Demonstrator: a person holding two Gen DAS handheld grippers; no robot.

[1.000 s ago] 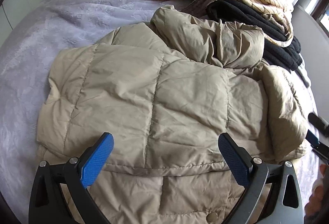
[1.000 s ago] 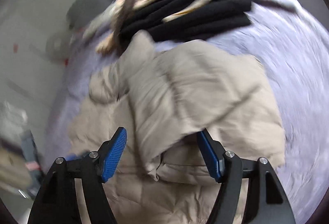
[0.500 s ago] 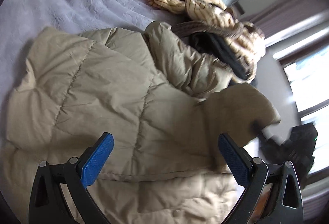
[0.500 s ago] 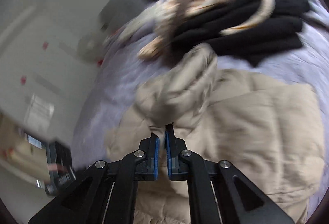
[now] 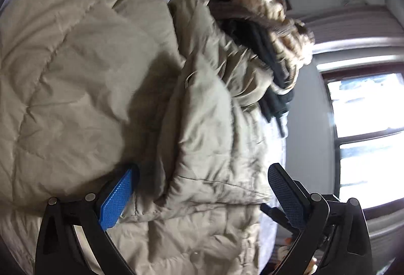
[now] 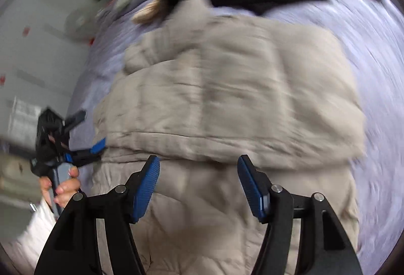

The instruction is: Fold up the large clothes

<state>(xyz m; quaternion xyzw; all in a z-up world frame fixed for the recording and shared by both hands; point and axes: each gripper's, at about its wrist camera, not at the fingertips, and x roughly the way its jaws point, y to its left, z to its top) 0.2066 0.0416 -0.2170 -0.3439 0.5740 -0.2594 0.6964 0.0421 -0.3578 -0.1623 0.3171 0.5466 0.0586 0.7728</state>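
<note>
The beige puffer jacket (image 6: 227, 98) lay on the lavender bed (image 6: 373, 52), left gripper (image 5: 199, 196) spread wide, right gripper (image 6: 199, 186) opening, fingers empty.

Below me the beige quilted puffer jacket (image 5: 83, 88) lies spread on the lavender bed cover (image 6: 373, 52), its puffy panels creased, one side folded over the middle in a thick flap, its hood end bunched toward the piled clothes.
</note>
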